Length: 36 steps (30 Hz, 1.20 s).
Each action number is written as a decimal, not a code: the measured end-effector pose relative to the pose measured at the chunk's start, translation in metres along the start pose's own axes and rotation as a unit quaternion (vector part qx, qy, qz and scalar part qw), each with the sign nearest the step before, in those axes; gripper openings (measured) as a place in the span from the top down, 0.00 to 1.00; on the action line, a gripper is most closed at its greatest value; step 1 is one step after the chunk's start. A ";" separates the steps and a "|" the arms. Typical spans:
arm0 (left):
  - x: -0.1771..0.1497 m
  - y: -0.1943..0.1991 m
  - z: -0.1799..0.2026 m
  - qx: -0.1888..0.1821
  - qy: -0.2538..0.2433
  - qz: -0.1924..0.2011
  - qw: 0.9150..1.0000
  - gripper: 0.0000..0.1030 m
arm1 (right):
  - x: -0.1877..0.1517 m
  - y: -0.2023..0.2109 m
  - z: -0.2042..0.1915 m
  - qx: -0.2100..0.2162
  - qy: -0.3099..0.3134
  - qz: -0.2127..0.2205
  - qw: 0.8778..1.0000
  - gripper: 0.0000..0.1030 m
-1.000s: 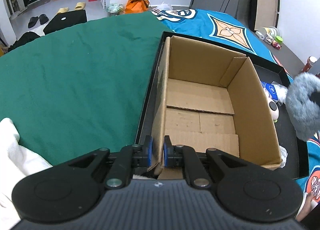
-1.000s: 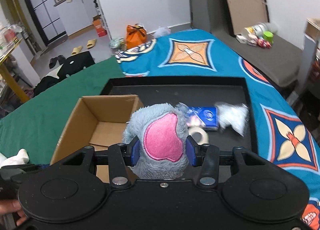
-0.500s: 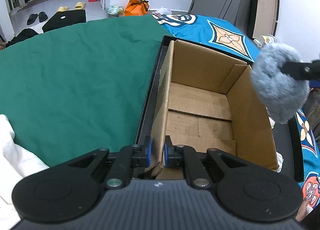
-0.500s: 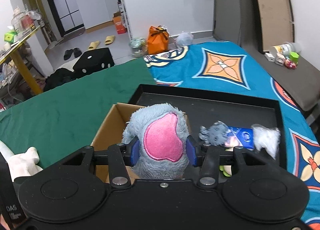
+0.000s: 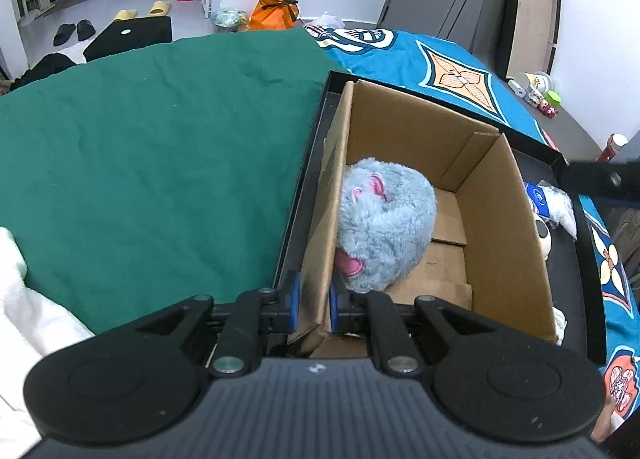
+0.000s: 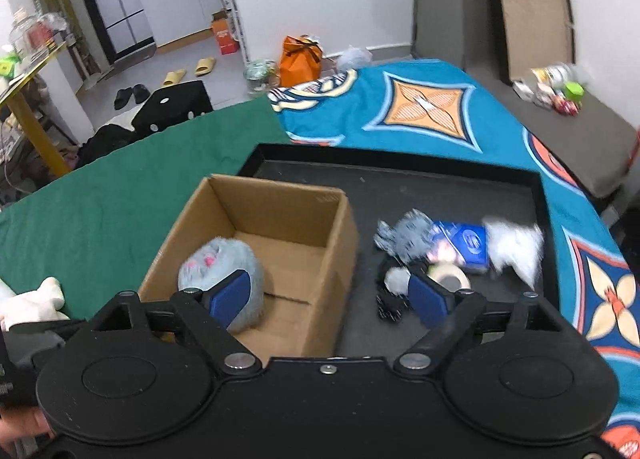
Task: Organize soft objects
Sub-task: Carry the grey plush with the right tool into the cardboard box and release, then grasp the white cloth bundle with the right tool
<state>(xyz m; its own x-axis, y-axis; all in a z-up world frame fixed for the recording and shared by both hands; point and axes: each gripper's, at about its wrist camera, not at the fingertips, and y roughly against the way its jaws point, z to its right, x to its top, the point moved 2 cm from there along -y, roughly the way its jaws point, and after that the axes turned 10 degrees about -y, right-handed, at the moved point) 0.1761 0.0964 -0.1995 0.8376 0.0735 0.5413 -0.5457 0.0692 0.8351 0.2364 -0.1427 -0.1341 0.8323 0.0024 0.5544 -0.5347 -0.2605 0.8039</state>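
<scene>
Both grippers, left (image 5: 312, 307) and right (image 6: 330, 295), are matte black with 2 blue-padded jaws and silver pivot screws.

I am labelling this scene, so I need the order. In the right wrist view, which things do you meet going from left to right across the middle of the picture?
White cloth → green cover → grey plush toy inside the cardboard box → small grey plush → blue packet → white fluffy item → right rim of the black tray → patterned blue cloth.
</scene>
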 end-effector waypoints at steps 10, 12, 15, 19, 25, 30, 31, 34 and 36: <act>0.003 0.002 0.008 0.025 -0.031 -0.009 0.999 0.73 | -0.028 0.003 0.051 -0.023 -0.043 -0.019 0.999 0.17; 0.005 0.003 0.012 0.038 -0.041 -0.009 0.998 0.62 | -0.035 -0.001 0.059 -0.025 -0.050 -0.025 0.998 0.17; 0.006 0.007 0.018 0.046 -0.062 -0.004 0.997 0.50 | -0.045 -0.007 0.073 -0.024 -0.069 -0.034 0.997 0.17; 0.007 0.011 0.022 0.052 -0.071 -0.003 0.996 0.35 | -0.058 -0.017 0.085 -0.025 -0.089 -0.046 0.995 0.17; 0.008 0.010 0.032 0.065 -0.083 -0.027 0.994 0.29 | -0.069 -0.032 0.097 -0.029 -0.107 -0.055 0.992 0.17; 0.007 0.010 0.038 0.090 -0.090 -0.032 0.991 0.23 | -0.076 -0.046 0.106 -0.032 -0.117 -0.068 0.990 0.17; 0.008 0.009 0.038 0.091 -0.089 -0.034 0.991 0.23 | -0.077 -0.049 0.106 -0.032 -0.117 -0.071 0.990 0.17; 0.010 0.007 0.039 0.102 -0.092 -0.044 0.990 0.23 | -0.080 -0.056 0.107 -0.038 -0.112 -0.075 0.990 0.17; 0.012 0.005 0.042 0.113 -0.098 -0.049 0.988 0.23 | -0.082 -0.059 0.108 -0.041 -0.108 -0.074 0.991 0.17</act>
<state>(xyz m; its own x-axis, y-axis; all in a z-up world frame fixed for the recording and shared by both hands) 0.1843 0.0562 -0.1845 0.8871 -0.1185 0.4462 -0.4605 -0.1588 0.8733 0.2158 -0.2317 -0.2501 0.9099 -0.1744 0.3763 -0.4064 -0.1940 0.8928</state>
